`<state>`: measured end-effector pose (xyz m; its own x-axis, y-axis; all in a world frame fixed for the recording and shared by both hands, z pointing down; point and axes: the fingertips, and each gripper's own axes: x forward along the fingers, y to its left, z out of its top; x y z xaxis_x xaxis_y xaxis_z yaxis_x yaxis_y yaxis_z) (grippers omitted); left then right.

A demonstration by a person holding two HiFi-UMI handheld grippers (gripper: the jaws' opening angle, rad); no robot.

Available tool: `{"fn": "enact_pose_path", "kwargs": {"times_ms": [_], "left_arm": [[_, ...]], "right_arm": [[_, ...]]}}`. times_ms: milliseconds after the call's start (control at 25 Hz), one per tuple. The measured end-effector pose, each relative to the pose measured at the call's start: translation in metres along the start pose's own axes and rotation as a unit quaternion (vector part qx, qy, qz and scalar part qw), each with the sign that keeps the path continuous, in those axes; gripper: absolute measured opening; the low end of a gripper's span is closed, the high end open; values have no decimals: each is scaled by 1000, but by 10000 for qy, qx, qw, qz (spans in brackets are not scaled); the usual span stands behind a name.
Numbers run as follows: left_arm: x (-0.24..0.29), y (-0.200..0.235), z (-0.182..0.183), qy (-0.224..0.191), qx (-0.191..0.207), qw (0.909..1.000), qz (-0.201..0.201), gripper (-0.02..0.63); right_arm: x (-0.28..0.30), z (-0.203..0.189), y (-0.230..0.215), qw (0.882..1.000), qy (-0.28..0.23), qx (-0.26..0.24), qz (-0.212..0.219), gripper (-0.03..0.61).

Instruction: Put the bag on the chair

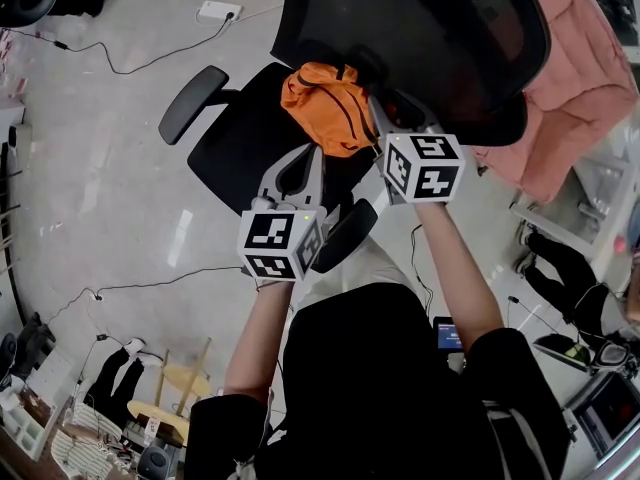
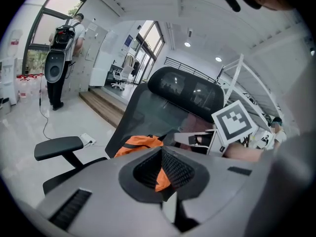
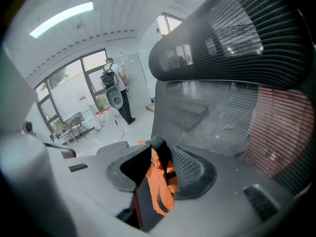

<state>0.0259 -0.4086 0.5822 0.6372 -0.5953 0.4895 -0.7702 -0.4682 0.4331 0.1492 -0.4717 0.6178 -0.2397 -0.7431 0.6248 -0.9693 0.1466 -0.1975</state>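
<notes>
Soft, light bag slumps on the chair; I'd pinch its bunched fabric. My right tool stands wide and empty above the bag; my left tool is closed beside it.

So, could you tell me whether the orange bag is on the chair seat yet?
On. The head view shows the bag resting crumpled on the chair's black seat, against the backrest.
</notes>
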Motion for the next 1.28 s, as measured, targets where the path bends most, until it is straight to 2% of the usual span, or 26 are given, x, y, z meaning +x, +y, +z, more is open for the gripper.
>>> {"fn": "enact_pose_path", "kwargs": {"times_ms": [320, 720, 1280], "left_arm": [[-25, -12, -5, -79, 39, 10000, -14, 11], [-83, -43, -3, -426, 302, 9986, -10, 11], [-182, -85, 14, -1036, 760, 9917, -53, 11]], "right_arm": [[-29, -3, 12, 10000, -64, -21, 23, 114], [-99, -8, 48, 9990, -332, -147, 266, 109], [-208, 10, 108, 9918, -1148, -457, 337, 9]]}}
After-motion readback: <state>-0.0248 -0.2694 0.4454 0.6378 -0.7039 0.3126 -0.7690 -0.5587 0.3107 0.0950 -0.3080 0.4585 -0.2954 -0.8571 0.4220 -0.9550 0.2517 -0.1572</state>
